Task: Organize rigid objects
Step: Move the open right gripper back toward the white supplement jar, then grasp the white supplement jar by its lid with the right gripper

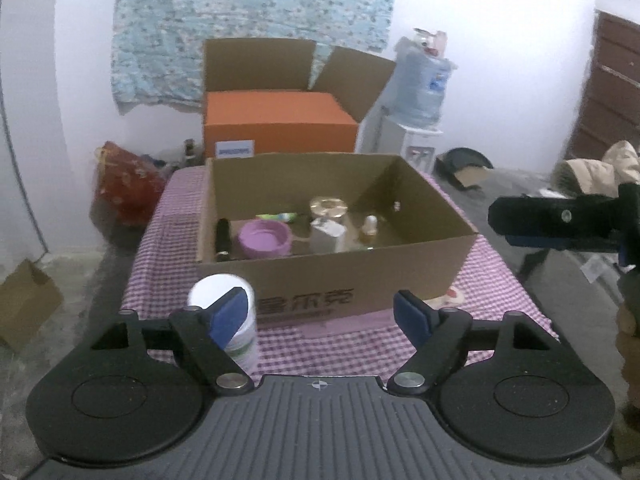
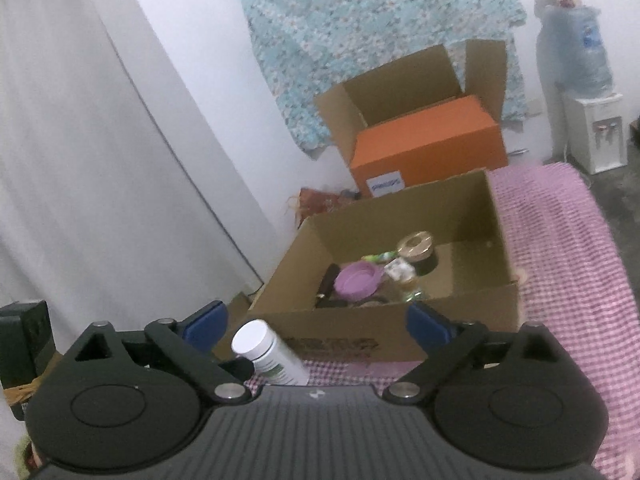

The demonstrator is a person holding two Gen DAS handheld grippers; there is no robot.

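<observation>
An open cardboard box [image 1: 400, 276] stands on a pink checked tablecloth [image 1: 352, 344]. Inside it lie a purple round lid [image 1: 264, 238], a gold-lidded jar [image 1: 328, 206], a small white carton [image 1: 326, 234], a black tube [image 1: 223, 238], a green tube [image 1: 278, 216] and a little bottle [image 1: 370, 230]. A white bottle with a green label [image 1: 248, 332] stands upright in front of the box, partly hidden behind my left finger. My left gripper [image 1: 320, 308] is open and empty. My right gripper [image 2: 316, 320] is open; the white bottle [image 2: 270, 354] shows between its fingers, nearer the left one, untouched.
Behind the table an orange box [image 1: 280, 126] sits in a larger open carton. A water dispenser [image 1: 420, 92] stands at the back right, a red bag [image 1: 124, 184] on the floor at left. The right gripper [image 1: 520, 232] juts in from the right edge.
</observation>
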